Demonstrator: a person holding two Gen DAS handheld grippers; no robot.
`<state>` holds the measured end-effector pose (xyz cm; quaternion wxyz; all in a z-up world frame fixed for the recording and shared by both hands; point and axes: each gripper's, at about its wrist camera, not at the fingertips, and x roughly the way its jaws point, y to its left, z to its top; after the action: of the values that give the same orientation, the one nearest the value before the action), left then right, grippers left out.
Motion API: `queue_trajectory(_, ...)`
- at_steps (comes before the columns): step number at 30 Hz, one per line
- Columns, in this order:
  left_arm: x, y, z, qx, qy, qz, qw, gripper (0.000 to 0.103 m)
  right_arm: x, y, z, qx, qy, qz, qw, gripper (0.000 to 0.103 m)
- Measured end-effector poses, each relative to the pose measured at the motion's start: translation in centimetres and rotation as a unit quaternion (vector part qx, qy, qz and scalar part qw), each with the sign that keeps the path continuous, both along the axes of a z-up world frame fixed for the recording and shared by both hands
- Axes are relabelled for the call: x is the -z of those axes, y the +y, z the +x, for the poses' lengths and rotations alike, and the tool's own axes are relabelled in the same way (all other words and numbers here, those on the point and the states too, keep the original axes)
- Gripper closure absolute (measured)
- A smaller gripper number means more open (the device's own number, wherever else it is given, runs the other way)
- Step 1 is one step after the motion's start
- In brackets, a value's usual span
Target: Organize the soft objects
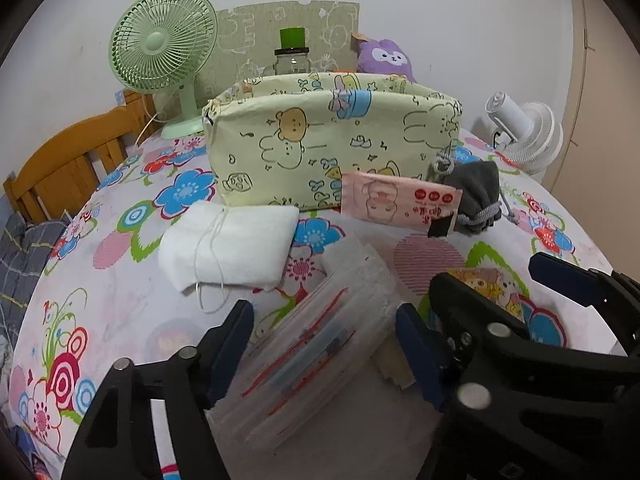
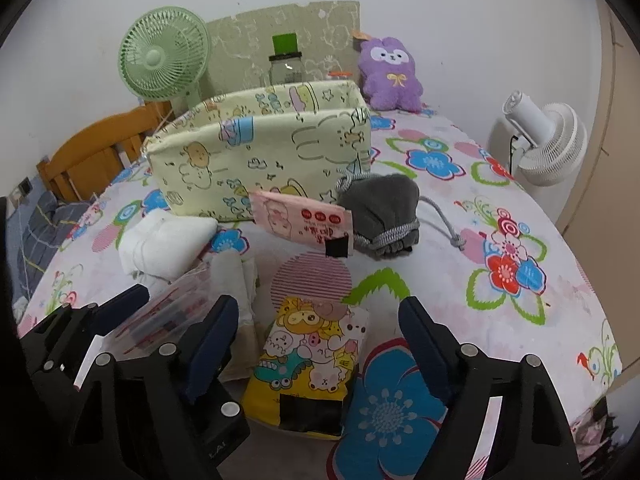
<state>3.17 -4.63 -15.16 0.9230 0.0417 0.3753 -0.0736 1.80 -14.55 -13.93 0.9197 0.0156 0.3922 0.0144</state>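
Note:
A pale yellow fabric storage box point(image 1: 320, 144) point(image 2: 256, 160) with cartoon prints stands open on the flowered bed cover. A pink tissue pack point(image 1: 396, 204) point(image 2: 304, 220) leans on its front, next to a grey drawstring pouch point(image 1: 476, 196) point(image 2: 380, 212). A folded white cloth point(image 1: 228, 244) point(image 2: 160, 240) lies to the left. My left gripper point(image 1: 324, 328) is open around a clear plastic pack point(image 1: 316, 352) point(image 2: 168, 312). My right gripper point(image 2: 320, 328) is open around a yellow cartoon tissue pack point(image 2: 308, 364) point(image 1: 492, 284).
A green desk fan point(image 1: 160, 48) point(image 2: 164, 60), a glass jar point(image 1: 292, 60) and a purple plush toy point(image 2: 390, 74) point(image 1: 384, 58) stand behind the box. A white fan point(image 2: 548, 140) point(image 1: 524, 132) is at the right. A wooden bed frame point(image 1: 68, 164) is on the left.

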Motion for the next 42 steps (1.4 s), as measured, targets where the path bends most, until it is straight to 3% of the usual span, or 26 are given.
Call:
queue_trajectory(4,0.1,-0.5,-0.6,-0.008,-0.014,0.024,0.9996,0.042,0.5,0.2,0.2,0.007,0.012,-0.003,1.0,0.025)
queue_trajectory(6,0.3,-0.6,-0.7,-0.006,-0.012,0.022,0.9997,0.047,0.8,0.4,0.4,0.012,0.019,-0.007,1.0,0.032)
queue_trajectory(12,0.3,-0.5,-0.5,0.002,-0.006,0.013,0.9999,0.06,1.2,0.3,0.7,0.015,0.03,0.006,0.999,0.036)
queue_trajectory(18,0.3,-0.3,-0.3,0.002,-0.003,0.004,1.0,0.066,1.4,0.4,1.1,0.01,0.038,0.02,0.999,0.052)
queue_trajectory(32,-0.6,0.2,0.4,-0.005,-0.003,-0.015,0.9999,0.086,0.5,0.7,1.7,0.003,0.024,0.015,1.0,0.055)
queue_trajectory(42,-2.5,0.1,0.5,-0.01,-0.015,-0.022,0.9996,0.088,-1.3,0.5,1.7,0.003,0.004,0.018,1.0,0.055)
